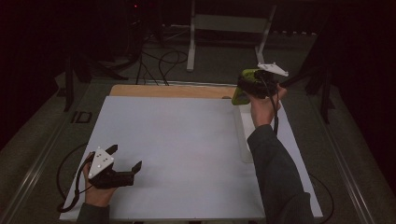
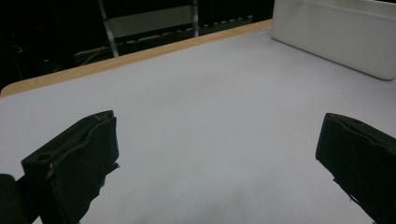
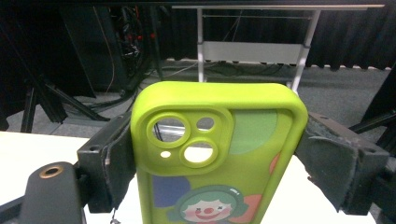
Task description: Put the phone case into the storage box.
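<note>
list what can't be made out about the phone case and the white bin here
- Phone case, right gripper view: lower part cut off by the bottom edge; the right gripper's fingers cover its sides.
- Phone case, high view: small, dim, half behind the hand.
- Bin, left gripper view: inside hidden by its wall; cut off at the frame's corner.
- Bin, high view: partly behind the forearm.

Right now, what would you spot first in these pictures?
The bright green phone case with a clown picture, clamped between the right gripper's black jaws, raised over the table's far right corner. Below it stands a long white plastic bin along the white table's right side. The left gripper rests open at the near left.
</note>
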{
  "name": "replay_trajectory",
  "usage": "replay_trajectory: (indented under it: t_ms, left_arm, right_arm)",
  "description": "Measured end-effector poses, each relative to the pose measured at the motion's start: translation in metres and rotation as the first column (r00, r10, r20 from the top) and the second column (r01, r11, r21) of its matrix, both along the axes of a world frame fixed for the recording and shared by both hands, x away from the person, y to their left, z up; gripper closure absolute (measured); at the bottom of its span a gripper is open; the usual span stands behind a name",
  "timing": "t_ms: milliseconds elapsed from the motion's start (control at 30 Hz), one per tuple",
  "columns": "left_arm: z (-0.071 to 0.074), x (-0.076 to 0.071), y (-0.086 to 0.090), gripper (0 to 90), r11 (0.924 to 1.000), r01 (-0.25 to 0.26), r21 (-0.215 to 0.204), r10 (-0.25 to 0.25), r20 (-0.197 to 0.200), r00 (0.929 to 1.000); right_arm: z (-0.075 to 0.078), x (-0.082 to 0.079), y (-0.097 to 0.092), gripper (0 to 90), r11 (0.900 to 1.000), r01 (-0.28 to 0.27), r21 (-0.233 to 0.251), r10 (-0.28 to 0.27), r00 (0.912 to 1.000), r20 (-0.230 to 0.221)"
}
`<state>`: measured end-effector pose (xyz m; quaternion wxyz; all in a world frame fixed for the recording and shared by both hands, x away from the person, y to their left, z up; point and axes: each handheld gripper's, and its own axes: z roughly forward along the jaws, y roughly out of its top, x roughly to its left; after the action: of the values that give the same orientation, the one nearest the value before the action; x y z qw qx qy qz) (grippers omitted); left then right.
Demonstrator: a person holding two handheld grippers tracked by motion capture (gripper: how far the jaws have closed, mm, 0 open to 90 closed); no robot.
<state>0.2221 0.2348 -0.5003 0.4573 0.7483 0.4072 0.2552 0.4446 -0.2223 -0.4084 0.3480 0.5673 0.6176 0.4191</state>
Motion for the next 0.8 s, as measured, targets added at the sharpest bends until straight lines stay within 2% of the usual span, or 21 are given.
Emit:
replay_trajectory:
  t_ms: [800]
  left_arm:
    - [0.0, -0.001, 0.001, 0.0, 1.0, -0.005, -0.008, 0.005, 0.003, 1.0]
  right_arm:
    - [-0.011, 0.012, -0.016, 16.3, 0.9971, 0.07, -0.031, -0.07, 0.9974, -0.018]
